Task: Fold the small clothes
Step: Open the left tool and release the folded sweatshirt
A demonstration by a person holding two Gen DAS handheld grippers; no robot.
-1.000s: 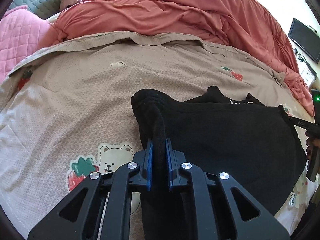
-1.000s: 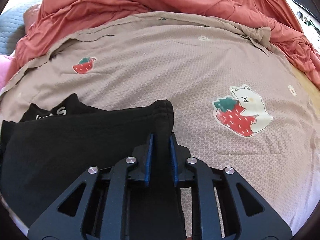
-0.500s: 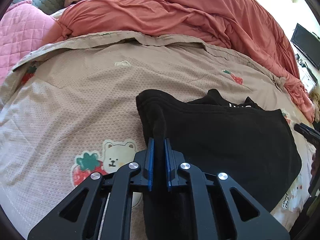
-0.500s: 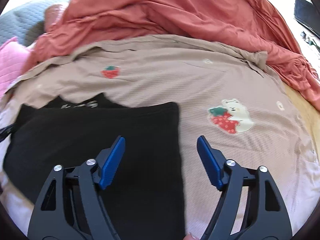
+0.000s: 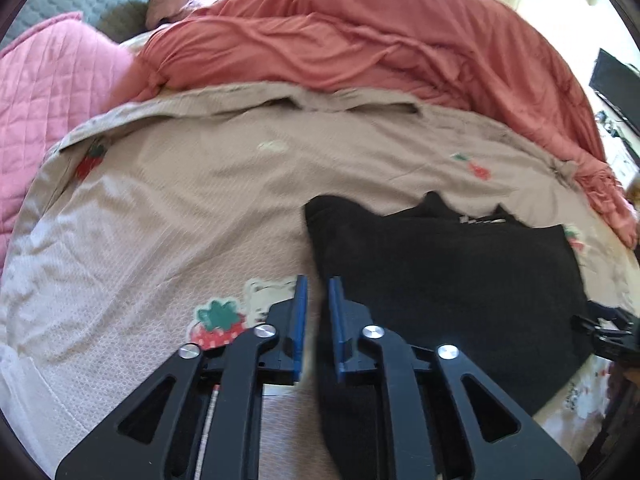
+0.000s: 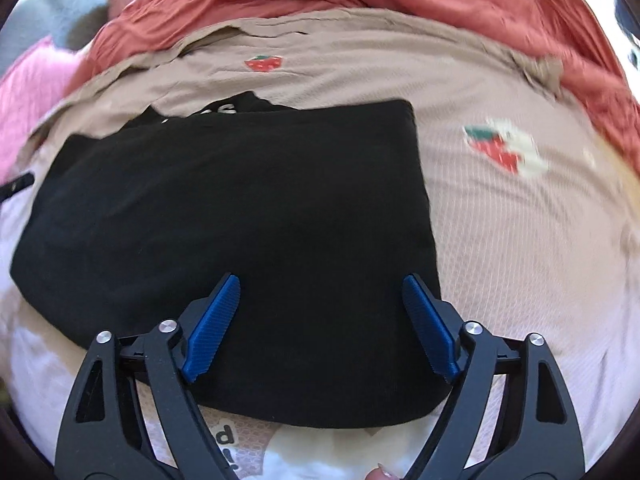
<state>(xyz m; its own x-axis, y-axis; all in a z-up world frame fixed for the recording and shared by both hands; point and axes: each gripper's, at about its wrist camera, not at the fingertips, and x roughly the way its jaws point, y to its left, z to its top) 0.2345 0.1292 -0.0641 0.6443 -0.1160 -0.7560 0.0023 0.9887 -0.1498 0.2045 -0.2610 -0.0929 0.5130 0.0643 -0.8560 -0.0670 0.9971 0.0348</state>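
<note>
Fold small clothes, bed as work surface.

- Black garment lying flat on beige bed cover, folded over into a rough rectangle. Fills 3 to 5 o'clock of the left wrist view and centre to 9 o'clock of the right wrist view. A second layer pokes out from under the far edge at 11 o'clock in the right view. Judged: fold laid down, stack squared but not yet tidy.
- Left gripper: jaws almost together, only a narrow slot between them. Left edge of garment runs through that slot, with bed cover showing beside it. Cannot tell whether the cloth is pinched or merely lying between the pads; view blurred.
- Right gripper: jaws spread wide, nothing held, poised over the near right corner of the garment. Probably parted to leave the corner lying where it is.
- Placement on the flat middle of the cover, clear of red duvet heaped from 11 to 2 o'clock and pink quilt at 9 o'clock, likely chosen for a smooth folding area.
- Writing: white letters on the protruding layer, ending in "S"; the rest hidden. Printed "d" on the cover at 6 o'clock, word cut off.
- Strawberry-and-bear print at 2 o'clock; no brand legible.
</note>
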